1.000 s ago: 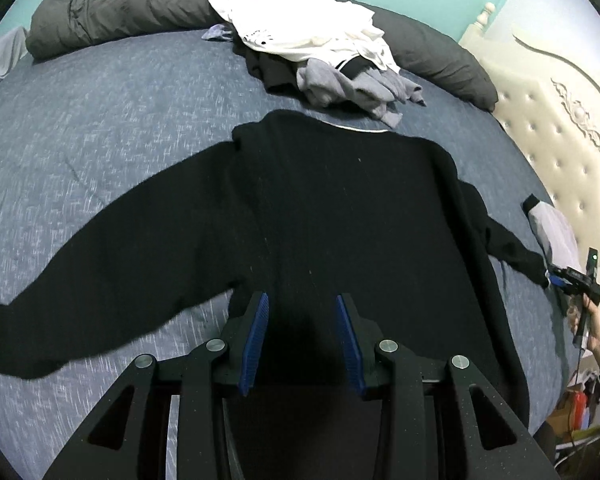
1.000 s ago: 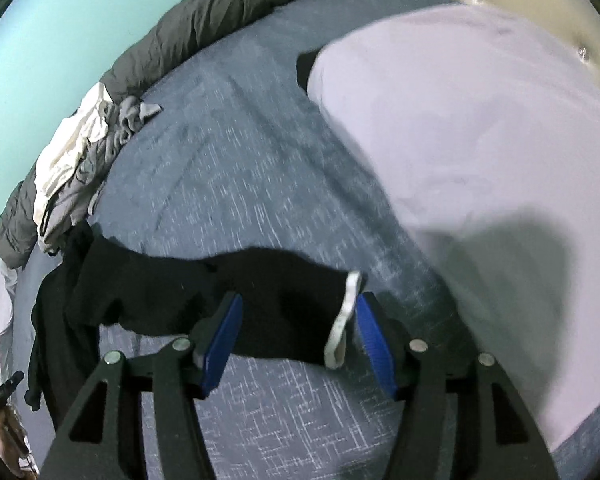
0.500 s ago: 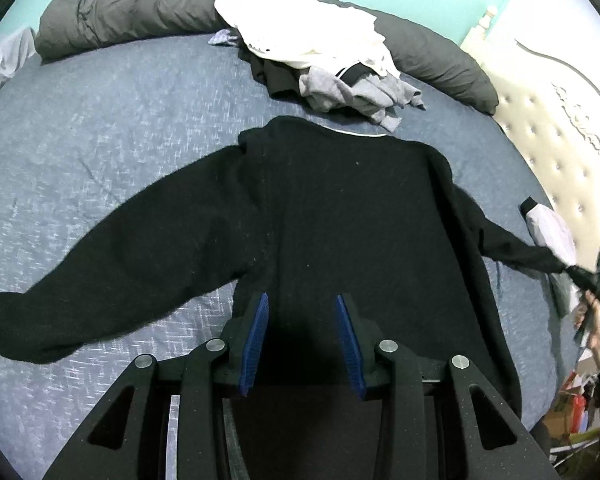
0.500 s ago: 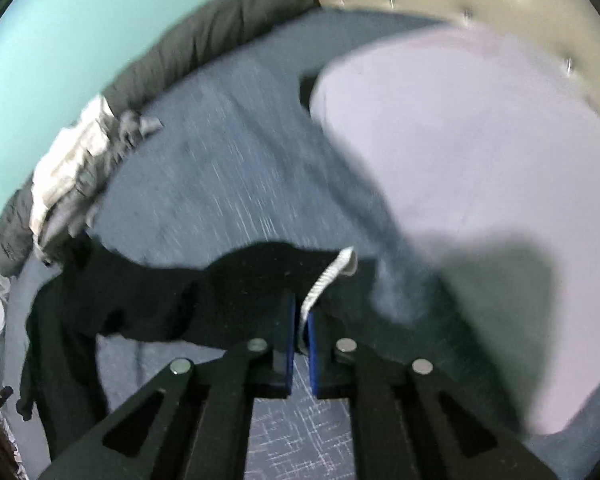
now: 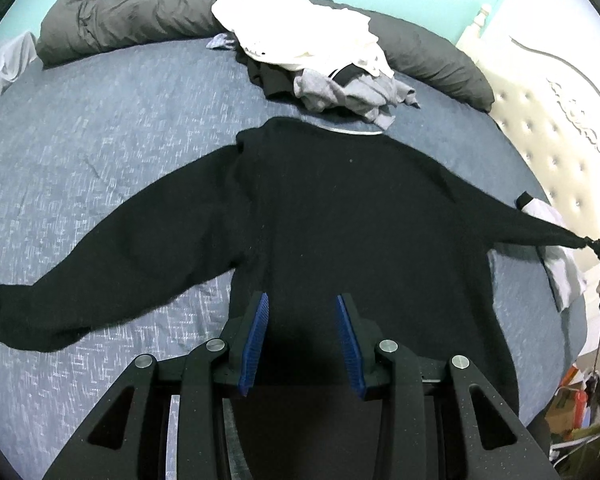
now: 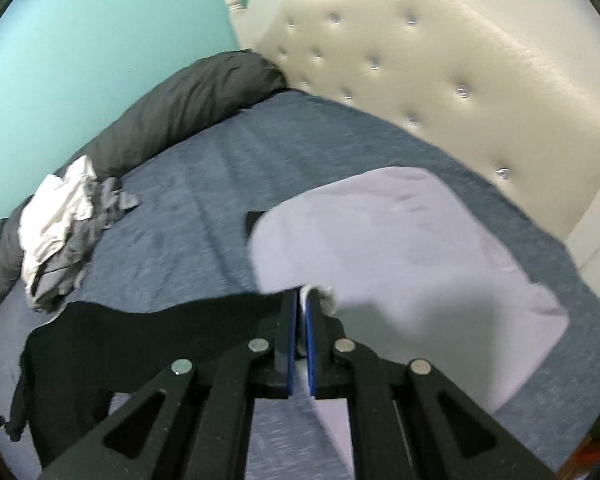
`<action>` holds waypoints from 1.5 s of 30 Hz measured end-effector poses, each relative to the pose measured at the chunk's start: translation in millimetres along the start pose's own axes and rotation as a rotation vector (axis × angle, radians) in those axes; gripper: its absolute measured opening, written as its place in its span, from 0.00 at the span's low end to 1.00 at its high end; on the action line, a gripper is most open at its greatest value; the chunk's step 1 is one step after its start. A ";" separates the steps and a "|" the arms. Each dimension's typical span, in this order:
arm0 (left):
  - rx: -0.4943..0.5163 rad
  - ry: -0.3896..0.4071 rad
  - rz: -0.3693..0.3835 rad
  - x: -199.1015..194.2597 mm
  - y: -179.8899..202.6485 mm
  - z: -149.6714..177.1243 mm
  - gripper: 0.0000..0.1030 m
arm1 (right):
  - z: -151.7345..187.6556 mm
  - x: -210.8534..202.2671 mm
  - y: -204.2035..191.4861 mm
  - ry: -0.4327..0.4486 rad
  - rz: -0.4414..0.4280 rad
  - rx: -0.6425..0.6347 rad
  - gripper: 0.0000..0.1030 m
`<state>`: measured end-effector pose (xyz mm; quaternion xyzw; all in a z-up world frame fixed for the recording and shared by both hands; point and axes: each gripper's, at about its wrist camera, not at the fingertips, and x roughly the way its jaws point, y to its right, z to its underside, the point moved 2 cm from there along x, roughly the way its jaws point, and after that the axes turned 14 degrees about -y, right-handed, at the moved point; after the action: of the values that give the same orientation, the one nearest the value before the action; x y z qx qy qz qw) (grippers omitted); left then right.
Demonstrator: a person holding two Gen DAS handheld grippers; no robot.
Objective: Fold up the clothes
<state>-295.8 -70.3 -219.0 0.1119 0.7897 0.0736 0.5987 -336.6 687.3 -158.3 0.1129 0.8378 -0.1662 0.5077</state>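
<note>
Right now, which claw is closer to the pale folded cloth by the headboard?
Right. The right claw hangs just above the pale folded cloth, pinching the sweater cuff; the left claw sits over the sweater's body, far away.

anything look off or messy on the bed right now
Mainly the unfolded heap of white and grey clothes dumped by the rumpled dark duvet. The black sweater lies flat, but the right gripper holds one cuff pulled out taut. Nothing looks damaged.
</note>
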 end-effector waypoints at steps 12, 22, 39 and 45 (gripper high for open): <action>-0.050 -0.014 -0.010 -7.1 -27.2 5.7 0.37 | 17.9 37.0 29.0 -0.077 0.169 0.066 0.01; -0.195 0.021 0.007 -34.7 -88.0 31.6 0.44 | 47.3 8.2 -26.2 0.019 -0.037 -0.040 0.08; -0.521 0.089 -0.067 -62.5 -248.9 105.3 0.57 | 230.8 58.8 -240.6 -0.133 -0.604 -0.162 0.25; -0.578 0.124 -0.078 -68.0 -285.0 100.4 0.57 | 272.2 80.9 -271.8 -0.156 -0.638 -0.192 0.25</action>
<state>-206.8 -364.8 -254.5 -0.0982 0.7748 0.2792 0.5587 -249.8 332.1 -302.5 -0.2163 0.8012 -0.2451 0.5012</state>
